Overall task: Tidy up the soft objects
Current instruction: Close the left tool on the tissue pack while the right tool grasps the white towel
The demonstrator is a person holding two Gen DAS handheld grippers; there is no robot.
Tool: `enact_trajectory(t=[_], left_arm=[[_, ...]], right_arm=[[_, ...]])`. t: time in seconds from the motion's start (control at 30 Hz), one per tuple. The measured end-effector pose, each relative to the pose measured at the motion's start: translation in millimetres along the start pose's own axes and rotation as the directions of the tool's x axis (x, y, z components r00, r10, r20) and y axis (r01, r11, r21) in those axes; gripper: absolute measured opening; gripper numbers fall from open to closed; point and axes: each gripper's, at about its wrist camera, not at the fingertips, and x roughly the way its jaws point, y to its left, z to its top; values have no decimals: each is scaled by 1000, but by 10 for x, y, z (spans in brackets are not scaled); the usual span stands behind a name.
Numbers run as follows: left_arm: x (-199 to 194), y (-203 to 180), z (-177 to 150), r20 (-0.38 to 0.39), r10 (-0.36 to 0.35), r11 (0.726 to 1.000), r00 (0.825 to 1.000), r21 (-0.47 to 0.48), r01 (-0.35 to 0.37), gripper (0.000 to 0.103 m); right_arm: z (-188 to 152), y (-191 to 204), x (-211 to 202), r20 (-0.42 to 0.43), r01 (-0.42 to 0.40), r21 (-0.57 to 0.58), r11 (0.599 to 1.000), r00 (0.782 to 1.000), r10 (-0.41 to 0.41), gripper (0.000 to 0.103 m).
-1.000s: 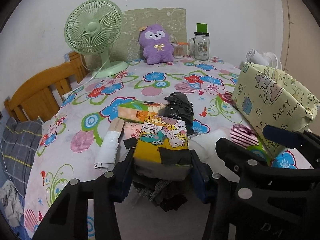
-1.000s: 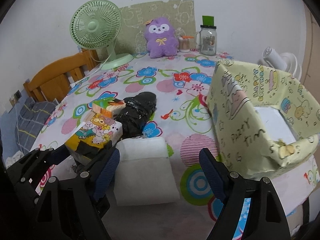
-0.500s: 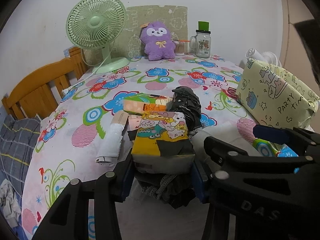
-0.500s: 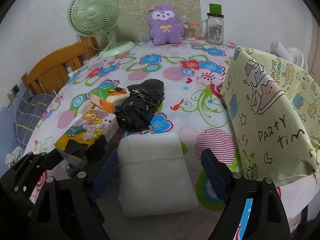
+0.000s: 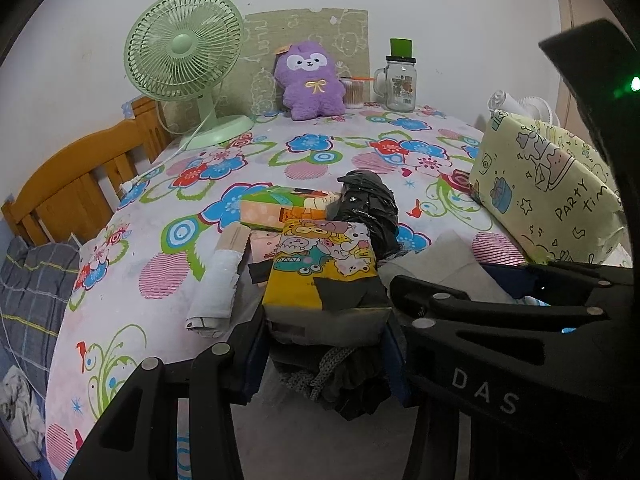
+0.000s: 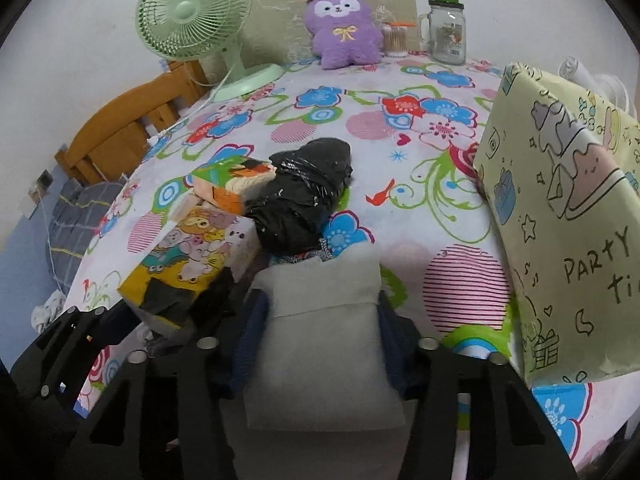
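The left gripper (image 5: 326, 344) has its blue fingers (image 5: 256, 350) pressed against both sides of a cartoon-printed pack (image 5: 324, 276), holding it near the table's front edge, with dark knitted cloth (image 5: 340, 380) bunched beneath the pack. The right gripper (image 6: 320, 344) has its fingers (image 6: 250, 354) closed on the sides of a white pillow (image 6: 324, 344), which also sits at the front edge, just right of the pack; in the left view the right gripper's black frame crosses the lower right. Just behind the pillow a black plastic-wrapped bundle (image 6: 306, 196) lies on the tablecloth (image 6: 400, 152), touching an orange and green packet (image 6: 230, 184) on its left. A rolled white packet (image 5: 216, 288) lies just left of the pack, toward the left edge. Along the right edge a yellow-green box (image 6: 560, 216) printed with doodles and the word PARTY stands tilted. At the far edge a purple plush (image 6: 344, 28) sits against a patterned board, with a jar of cotton swabs (image 6: 396, 40) and a glass mug jar (image 6: 446, 36) with a green top to its right. A green fan (image 6: 196, 12) stands at the far left corner, its cord trailing over the left edge. A wooden headboard (image 5: 72, 196) and a grey checked blanket (image 5: 32, 292) lie beyond the left edge.
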Motion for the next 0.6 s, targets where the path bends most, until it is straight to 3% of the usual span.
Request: enact_trajectory(t=[0.13,0.23,0.6], left_arm=[[-12,-42,17,0,-10,1000,1000,12,10,50],[-30,-85,29,4,-19,1000,1000,18,19,49],[-172,-86,78,34,6,1000,999,3,-6,48]], right_arm=[[-9,60,-89,32,13,-45,999,999,-12,31],[-14,53,-148,46,12,-48,999,999,-10,27],[12,35,-372,97,45,-43,998,994,-41,24]])
